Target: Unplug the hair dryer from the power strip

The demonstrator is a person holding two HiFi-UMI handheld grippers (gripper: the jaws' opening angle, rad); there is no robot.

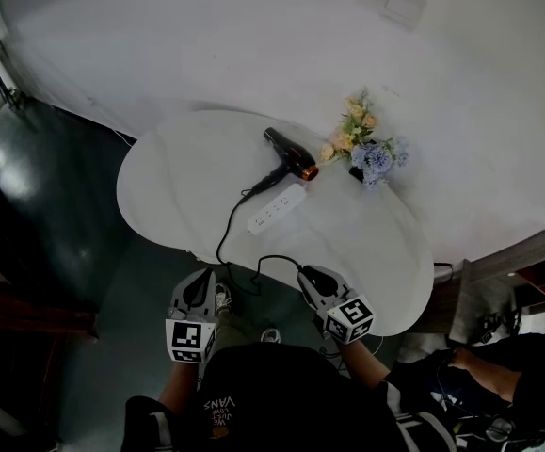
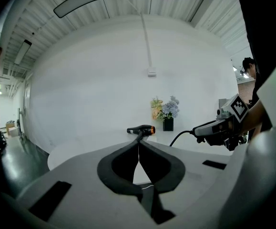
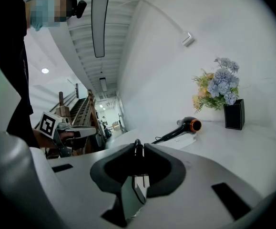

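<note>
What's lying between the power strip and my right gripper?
Head view: bare tabletop, except the black cord that curves in to the right gripper; nothing else before the power strip.

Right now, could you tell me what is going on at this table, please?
A person stands at the white table with a gripper in each hand. The right gripper has its jaws closed on the plug of the hair dryer. The black cord trails back to the dryer, which lies beside the power strip, so it is already unplugged. The left gripper is shut and empty.
</note>
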